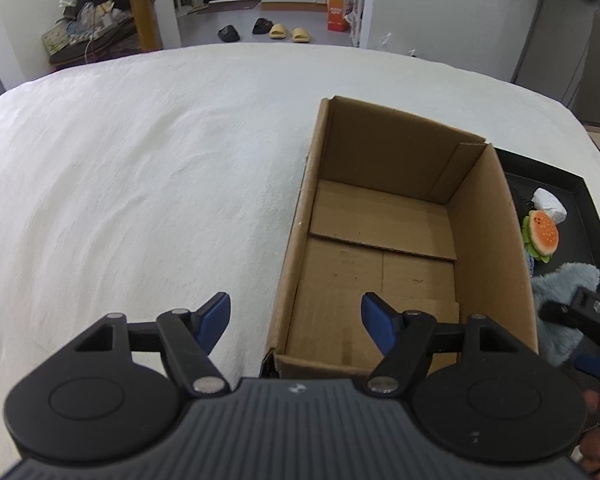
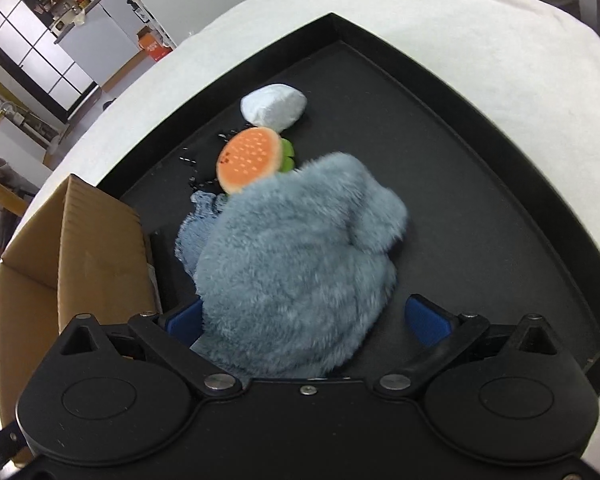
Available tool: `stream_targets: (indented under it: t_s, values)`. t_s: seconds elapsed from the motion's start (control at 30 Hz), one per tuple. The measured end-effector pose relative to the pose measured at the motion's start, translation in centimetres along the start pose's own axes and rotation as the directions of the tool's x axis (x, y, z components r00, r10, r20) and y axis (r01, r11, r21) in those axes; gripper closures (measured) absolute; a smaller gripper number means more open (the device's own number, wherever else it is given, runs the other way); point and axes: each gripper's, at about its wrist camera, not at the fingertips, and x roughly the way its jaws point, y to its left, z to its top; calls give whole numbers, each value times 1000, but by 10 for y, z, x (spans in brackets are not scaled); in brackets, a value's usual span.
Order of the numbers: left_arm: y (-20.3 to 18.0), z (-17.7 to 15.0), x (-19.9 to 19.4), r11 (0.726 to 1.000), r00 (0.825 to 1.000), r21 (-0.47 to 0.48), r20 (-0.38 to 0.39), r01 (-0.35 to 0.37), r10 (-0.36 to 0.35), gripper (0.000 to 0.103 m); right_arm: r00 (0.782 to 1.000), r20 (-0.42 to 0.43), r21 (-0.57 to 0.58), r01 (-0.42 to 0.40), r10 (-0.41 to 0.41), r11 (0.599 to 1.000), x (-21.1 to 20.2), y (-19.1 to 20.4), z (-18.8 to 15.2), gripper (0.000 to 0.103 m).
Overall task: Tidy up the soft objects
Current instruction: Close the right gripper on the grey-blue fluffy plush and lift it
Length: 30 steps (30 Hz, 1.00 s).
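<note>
Cardboard box point(image 1: 384, 240), open-topped and with nothing in it, on white cloth point(image 1: 140, 180). Immediately right of box: black tray point(image 2: 480, 128), also on the cloth. In tray, far to near: white bundle point(image 2: 274, 106); burger-shaped plush point(image 2: 250, 164), touching the bundle; grey-blue furry plush point(image 2: 296, 272), overlapping burger's near edge, with crinkled blue fabric point(image 2: 198, 228) showing at its left.

Left gripper point(image 1: 296, 322): fingers set moderately wide, nothing between them, straddling box's near left wall.

Right gripper point(image 2: 306, 316): fingers spread to full width on either side of the furry plush's near end; right pad point(image 2: 426, 320) clear of fur, left pad point(image 2: 186, 320) at fur's edge, contact cannot be told.
</note>
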Motion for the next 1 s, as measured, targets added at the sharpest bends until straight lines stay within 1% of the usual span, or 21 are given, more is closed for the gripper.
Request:
stream_targets:
  t_s: [0.07,0.13,0.2,0.27,0.4,0.53,0.67,0.73,0.8,0.83,0.87,0.9,0.93,0.97,1.0]
  values:
    - [1,-1,-2,1000,1000,-2,4,0,0,31,1000,4,-24,29,-29,999,-5,-4,-4,0]
    - [1,-2,-4,1000,1000,-2,8,2,-2,31,997,18,-41,77,-76,996,-12,-9,-7,2]
    - [1,-3,-5,1000,1000,-1,8,1,-1,31,992,29,-34,122,-121,992,-18,-15,-9,2]
    - [1,-4,-5,1000,1000,-1,10,2,-2,31,990,34,-16,136,-136,991,-24,-22,-10,2]
    - [0,-5,-7,1000,1000,7,15,-1,1,31,990,58,-21,130,-129,991,-36,-27,-14,2]
    - [-1,-5,-7,1000,1000,13,17,3,-3,31,995,89,-9,39,-38,999,-39,-24,-5,1]
    - [-1,-5,-6,1000,1000,19,7,7,-8,31,995,98,-23,7,-5,1000,-32,-13,0,1]
    - [-2,-6,-5,1000,1000,24,0,8,-8,31,996,91,-22,7,-5,1000,-25,-10,0,1]
    - [-3,-6,-3,1000,1000,22,-4,10,-10,31,996,85,-32,27,-25,999,-18,-8,0,1]
    - [-3,-5,-2,1000,1000,18,-7,14,-14,35,996,82,-40,40,-37,998,-16,-7,-1,2]
    - [-2,-5,-1,1000,1000,12,-12,18,-18,41,996,76,-48,46,-42,998,-13,-7,-1,5]
    - [-2,-5,2,1000,1000,5,-20,23,-22,45,997,69,-57,46,-42,997,-11,-7,-1,15]
    - [-1,-4,4,1000,999,-2,-25,27,-27,55,997,60,-68,43,-39,997,-10,-7,-2,25]
    - [-1,-4,5,999,999,-9,-29,31,-32,64,998,54,-84,48,-44,995,-9,-7,-2,40]
    - [0,-4,6,1000,999,-15,-28,25,-25,67,997,60,-100,48,-42,994,-9,-6,-2,46]
